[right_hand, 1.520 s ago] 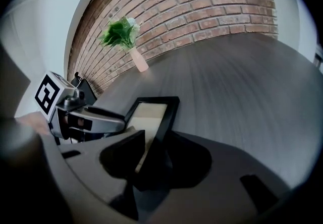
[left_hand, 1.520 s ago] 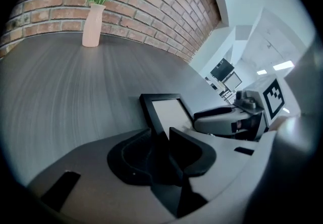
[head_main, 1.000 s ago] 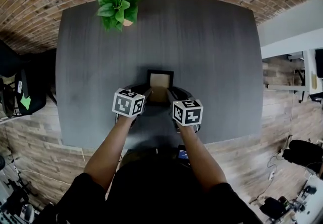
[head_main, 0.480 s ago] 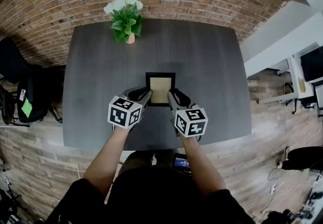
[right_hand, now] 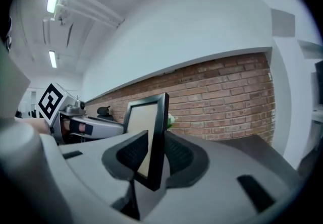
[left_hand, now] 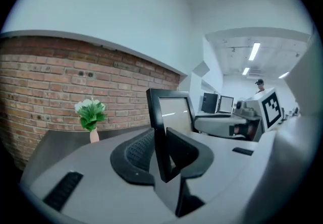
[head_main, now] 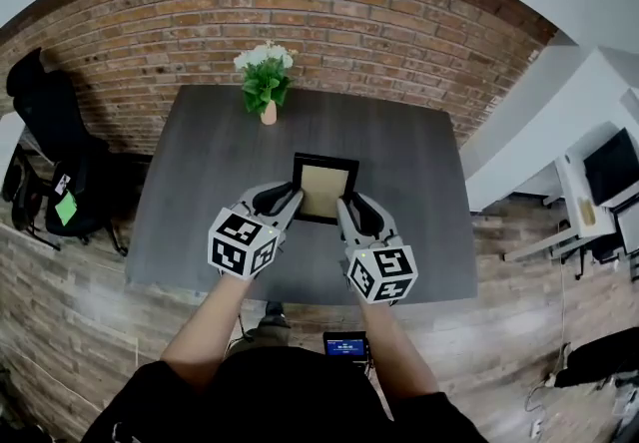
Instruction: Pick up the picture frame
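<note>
The picture frame [head_main: 324, 189] is black with a tan panel, and it hangs in the air above the dark table [head_main: 190, 202]. My left gripper [head_main: 291, 195] is shut on the frame's left edge; its jaws have just been closing, with the frame between them. My right gripper [head_main: 345, 204] is shut on the right edge. In the left gripper view the frame [left_hand: 157, 127] stands upright between the black pads [left_hand: 139, 152]. In the right gripper view the frame [right_hand: 157, 137] is pinched the same way, and the left gripper's marker cube [right_hand: 50, 101] shows beyond it.
A potted plant with white flowers [head_main: 266, 78] stands at the table's far edge, against a brick wall [head_main: 349, 22]. A black chair [head_main: 45, 122] is at the left. White desks with monitors [head_main: 599, 182] are at the right. A small device with a lit screen [head_main: 345, 344] lies on the floor.
Both grippers have risen together with the frame between them, lifting it off the table. The table now looks smaller and farther below.
</note>
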